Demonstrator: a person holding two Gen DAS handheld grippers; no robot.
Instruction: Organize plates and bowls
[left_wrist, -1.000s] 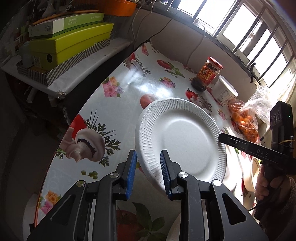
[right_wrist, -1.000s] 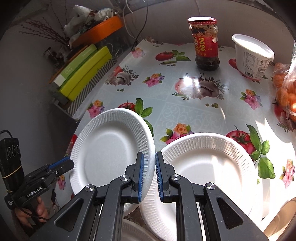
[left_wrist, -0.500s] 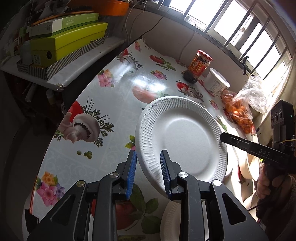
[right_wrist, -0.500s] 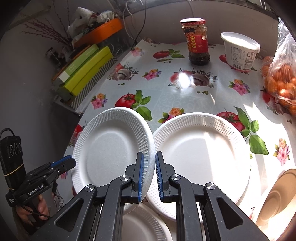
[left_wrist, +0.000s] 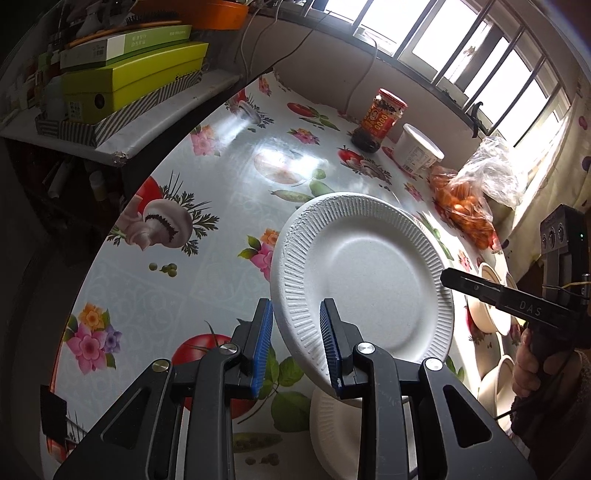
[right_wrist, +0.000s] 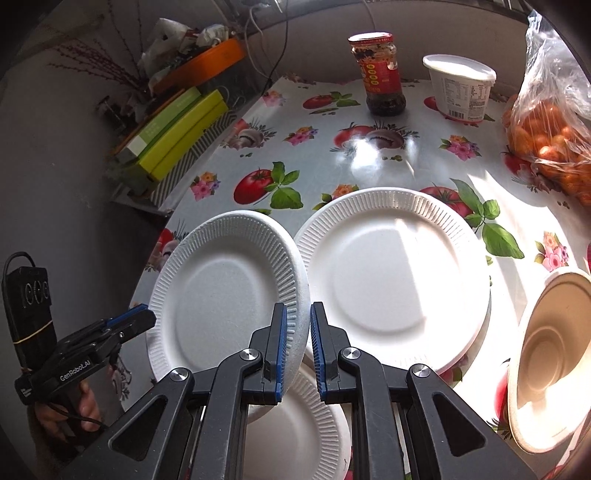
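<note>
We see right hand-held gripper (right_wrist: 297, 345) pinching rim of tilted paper plate (right_wrist: 225, 295) above table (right_wrist: 369, 147); left hand-held gripper (left_wrist: 295, 341) straddles same plate's near rim, grip unclear. Second plate (right_wrist: 395, 280) right, flat.

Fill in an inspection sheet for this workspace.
Surface: table under a glossy vegetable-print cloth, with sun glare.
Job's things: held plate tilted off the table; flat plate; third plate lower down; bowl at the right.
Clutter: jar, tub, fruit bag.
Grippers: left claw and right claw each shut on the held plate's rim.
Cables: wires along the back wall.
Surroundings: boxes on a shelf; window.
</note>
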